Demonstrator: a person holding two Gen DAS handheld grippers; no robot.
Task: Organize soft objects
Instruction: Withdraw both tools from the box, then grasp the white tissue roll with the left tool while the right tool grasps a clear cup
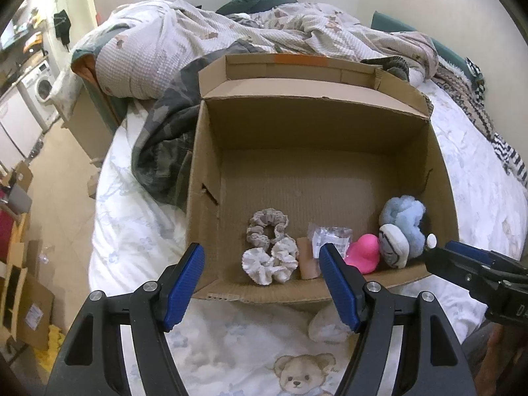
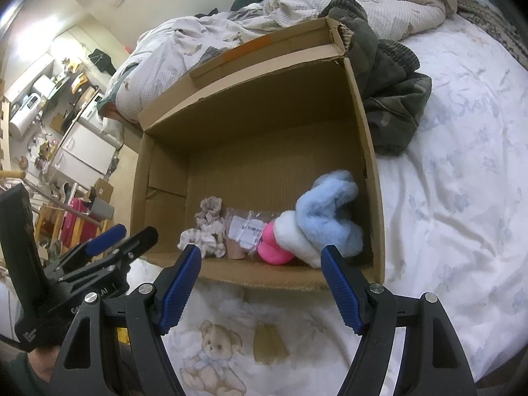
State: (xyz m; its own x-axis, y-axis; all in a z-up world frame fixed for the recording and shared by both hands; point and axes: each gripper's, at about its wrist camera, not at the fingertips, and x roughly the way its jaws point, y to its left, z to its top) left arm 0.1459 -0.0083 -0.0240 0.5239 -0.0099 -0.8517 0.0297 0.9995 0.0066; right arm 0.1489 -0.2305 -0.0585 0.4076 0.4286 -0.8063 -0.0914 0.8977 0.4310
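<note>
A: While both grippers hover at the near rim, left gripper (image 1: 260,260) and right gripper (image 2: 260,260) are spread, nothing pinched.
B: Soft stuff?
A: Scrunchies (image 1: 269,250), pink toy (image 1: 363,254), blue plush (image 2: 330,217) lie along the cardboard box (image 1: 211,165) near wall.
B: View difference?
A: Left view alone shows a white wad (image 1: 326,326) on the sheet outside.

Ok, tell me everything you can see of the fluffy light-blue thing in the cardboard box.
The fluffy light-blue plush item looks like soft pile fabric, folded or knotted into rounded lobes. It sits in the near right corner of the open brown cardboard box, on the floor close to the right wall. It lies against a white plush piece, which borders a bright pink rounded toy. Neither gripper touches it.
</note>
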